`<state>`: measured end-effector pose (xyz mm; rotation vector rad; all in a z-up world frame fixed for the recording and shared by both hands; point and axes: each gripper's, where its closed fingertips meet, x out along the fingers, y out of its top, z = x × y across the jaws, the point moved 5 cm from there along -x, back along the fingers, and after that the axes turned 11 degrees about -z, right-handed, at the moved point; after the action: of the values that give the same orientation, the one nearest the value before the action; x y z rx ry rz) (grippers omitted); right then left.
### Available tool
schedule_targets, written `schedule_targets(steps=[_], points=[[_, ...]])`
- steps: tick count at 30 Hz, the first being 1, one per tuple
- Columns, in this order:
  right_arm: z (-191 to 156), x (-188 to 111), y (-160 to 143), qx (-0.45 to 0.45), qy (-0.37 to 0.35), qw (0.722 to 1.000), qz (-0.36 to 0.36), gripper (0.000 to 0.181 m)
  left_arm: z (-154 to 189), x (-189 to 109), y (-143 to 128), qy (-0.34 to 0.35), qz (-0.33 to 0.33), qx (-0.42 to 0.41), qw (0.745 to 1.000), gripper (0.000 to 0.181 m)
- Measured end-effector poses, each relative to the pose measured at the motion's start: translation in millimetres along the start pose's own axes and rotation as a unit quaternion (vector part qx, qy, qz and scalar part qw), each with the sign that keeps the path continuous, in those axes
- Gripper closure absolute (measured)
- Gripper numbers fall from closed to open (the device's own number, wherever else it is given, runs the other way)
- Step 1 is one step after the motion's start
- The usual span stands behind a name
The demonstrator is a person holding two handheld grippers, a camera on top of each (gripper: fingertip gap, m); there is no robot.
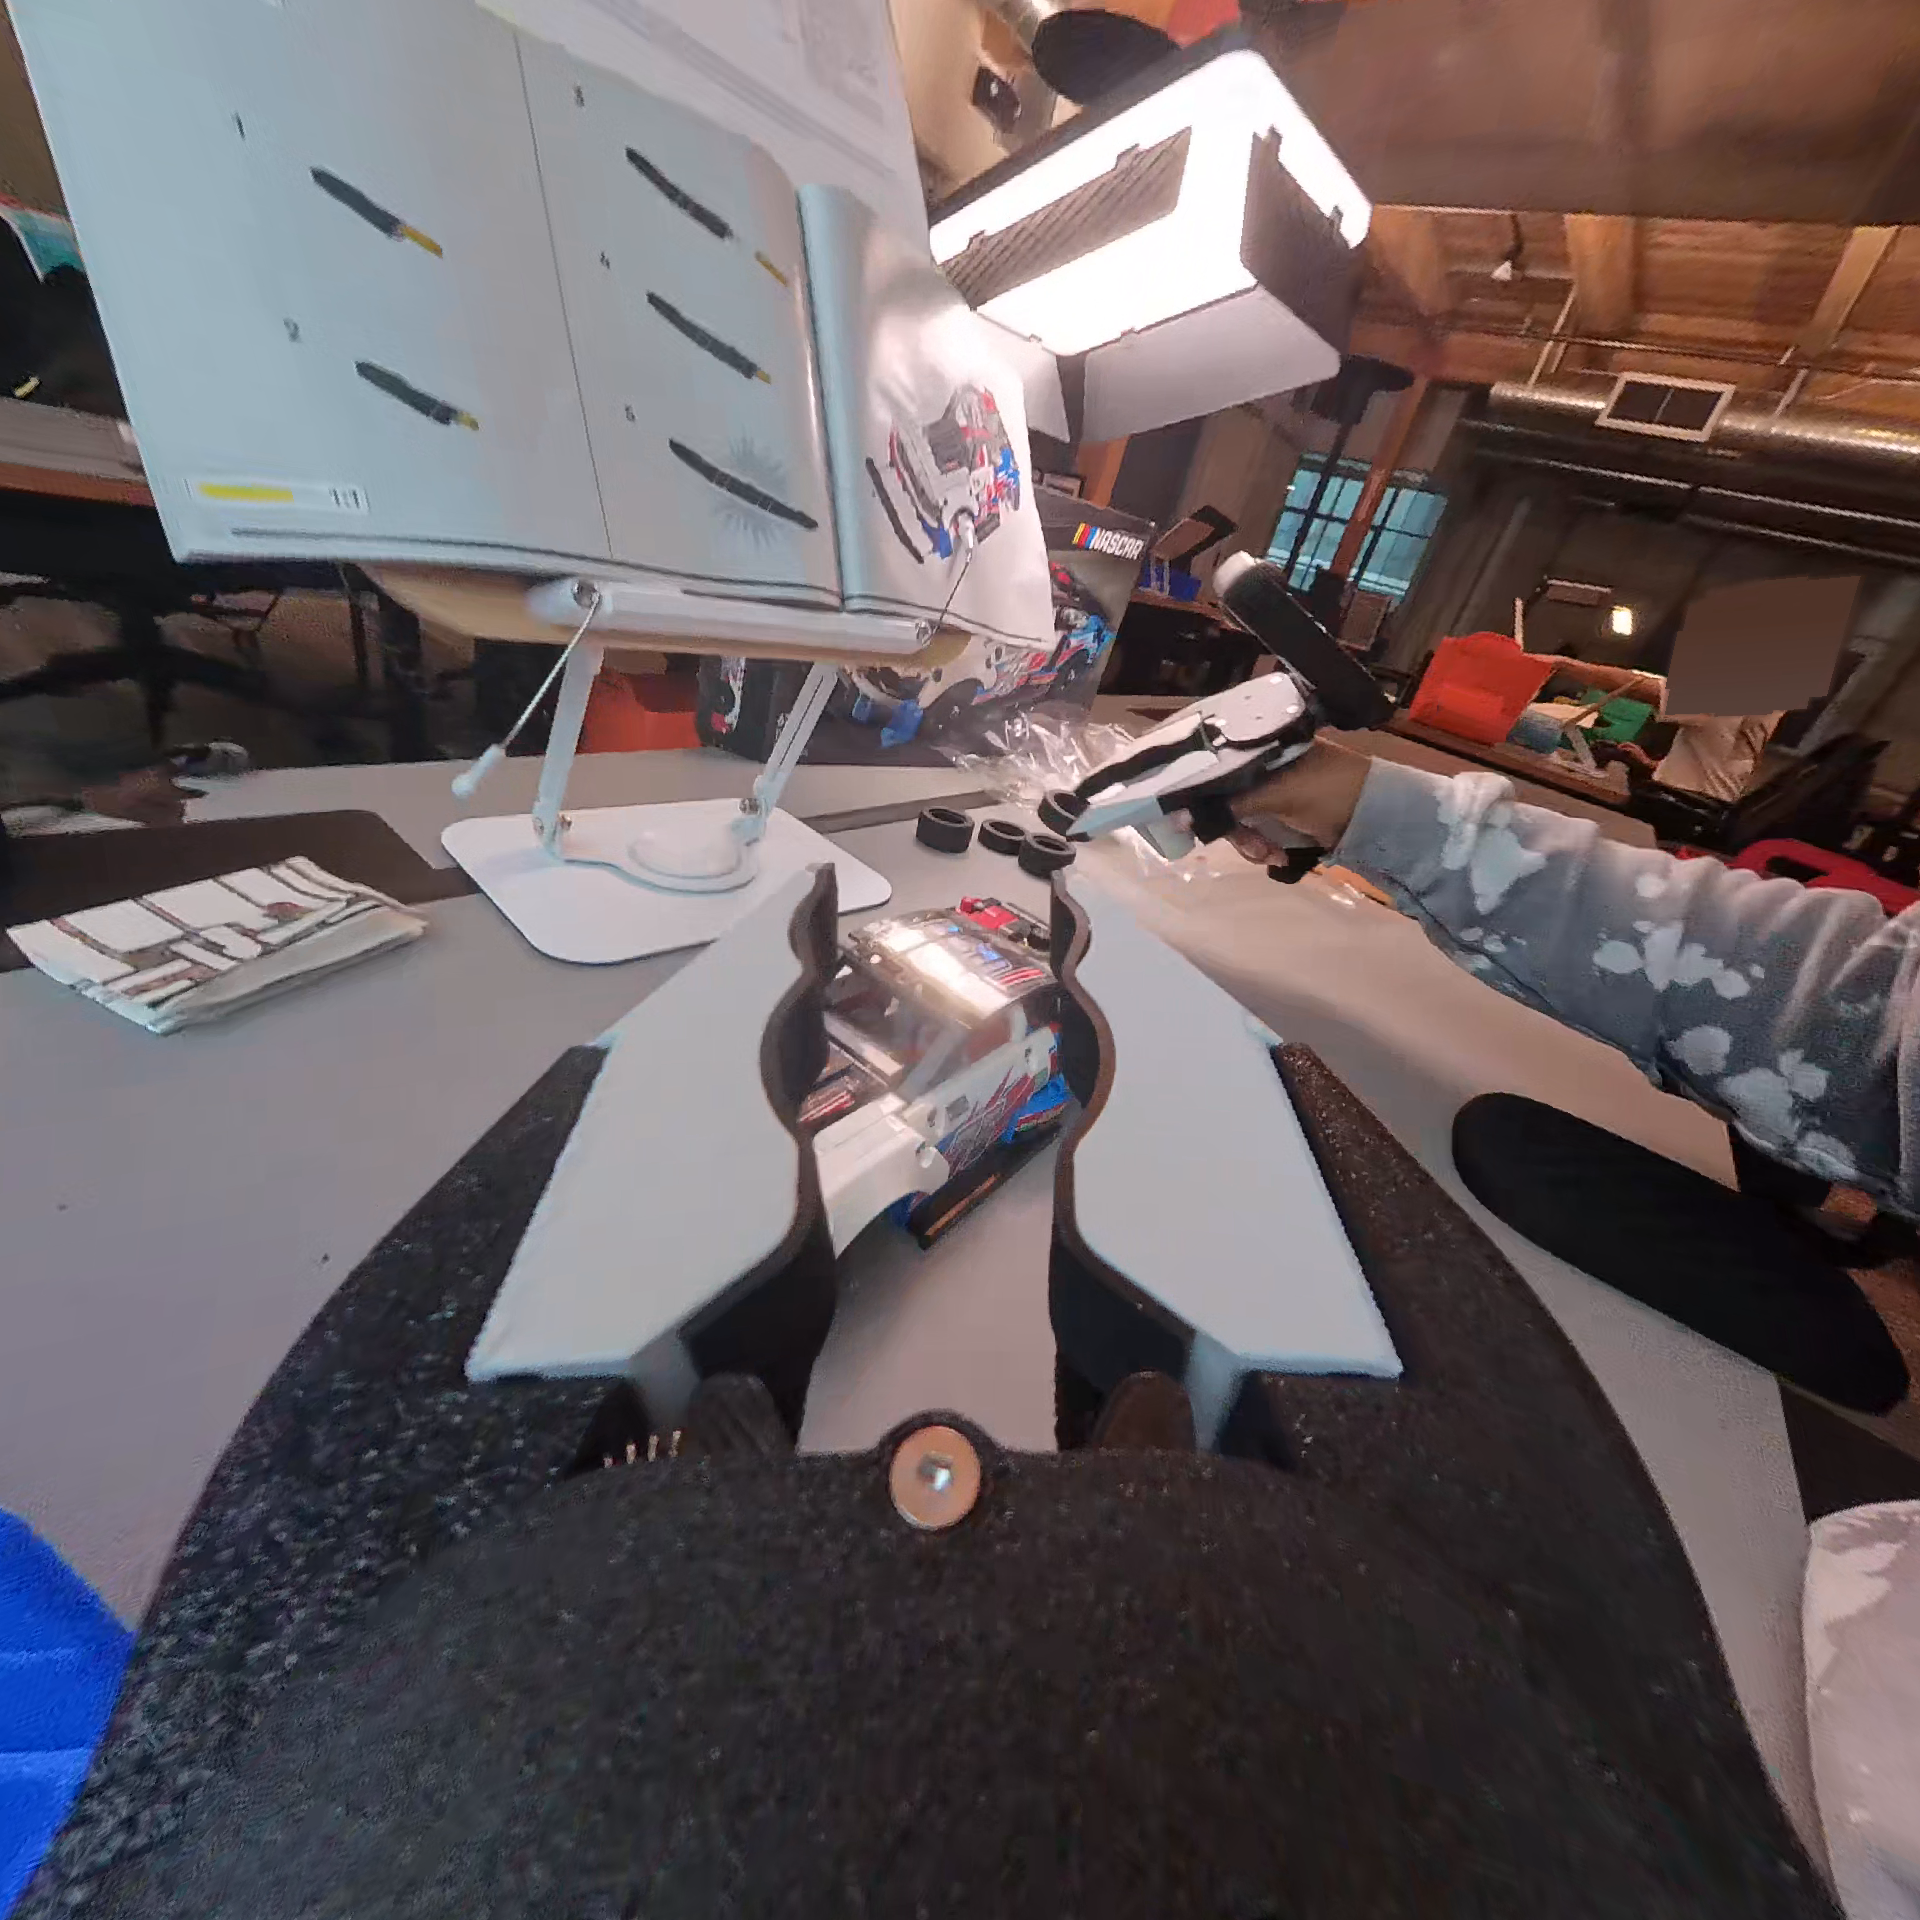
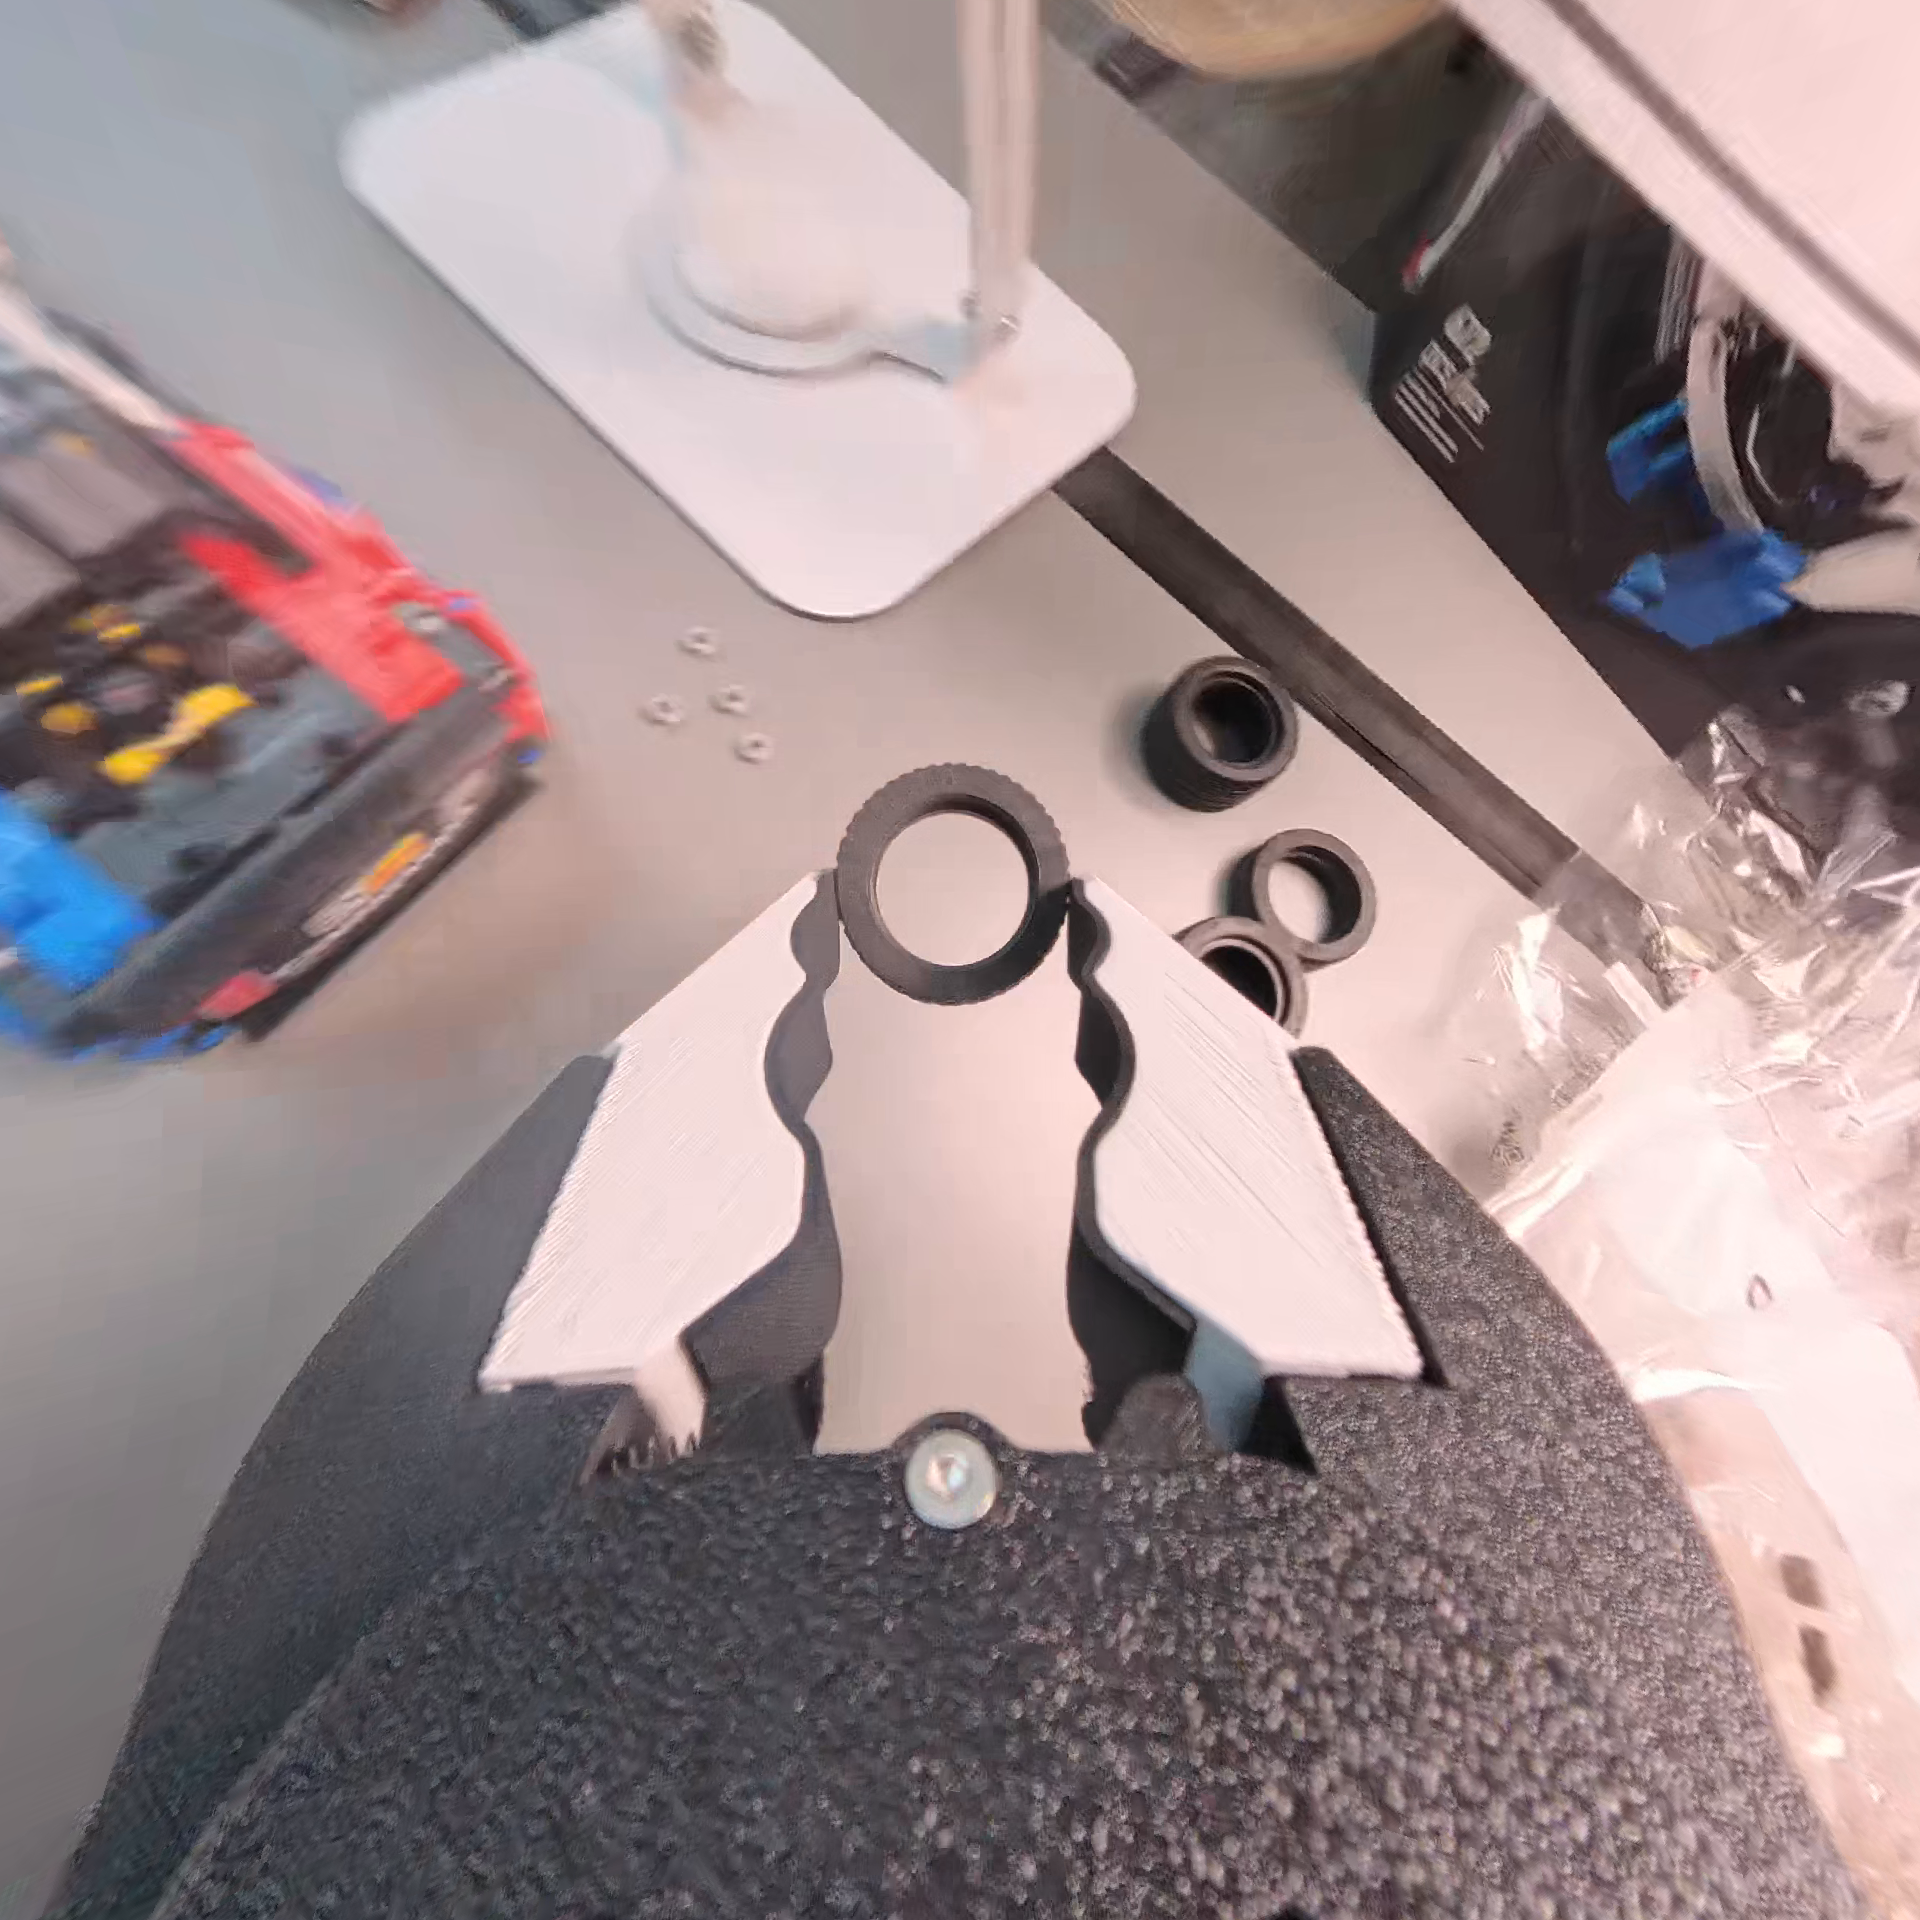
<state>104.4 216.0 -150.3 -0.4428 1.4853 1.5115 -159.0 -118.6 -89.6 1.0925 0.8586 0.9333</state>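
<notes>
Right hand-held gripper [image 2: 954, 906] pinches a black ribbed rubber tyre ring [image 2: 954, 902] at its fingertips, above the smooth grey worktop [image 2: 260, 1195]. Three more black tyres [image 2: 1307, 896] lie just right. Left hand-held gripper [image 1: 940, 914] is spread around a glossy white-red-blue brick race car [image 1: 935, 1049], contact unclear.

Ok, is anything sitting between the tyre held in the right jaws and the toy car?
Only four tiny pale rings on the grey table, lying roughly between the tyre in the right gripper and the toy car. Nothing else visible.
</notes>
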Motion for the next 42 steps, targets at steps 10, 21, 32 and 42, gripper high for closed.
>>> schedule_targets(steps=[10,21,32,42], points=[[22.5,83.8,-8.2,0.101,-0.035,0.992,-0.063,0.136,-18.2,17.9,-39.6,0.014,-0.022,-0.052,0.998,0.106],[31.1,32.6,-10.4,0.121,-0.023,0.992,0.026,0.129,-7.1,25.1,-52.3,0.02,-0.067,-0.011,0.997,0.099],[36.9,91.6,-3.1,0.14,-0.024,0.988,-0.053,0.141,-16.1,20.9,-60.7,0.035,-0.085,-0.025,0.995,0.127],[59.5,106.5,11.1,0.163,-0.061,0.981,-0.085,0.139,-19.8,22.9,-63.3,0.029,-0.095,-0.042,0.994,0.118]])
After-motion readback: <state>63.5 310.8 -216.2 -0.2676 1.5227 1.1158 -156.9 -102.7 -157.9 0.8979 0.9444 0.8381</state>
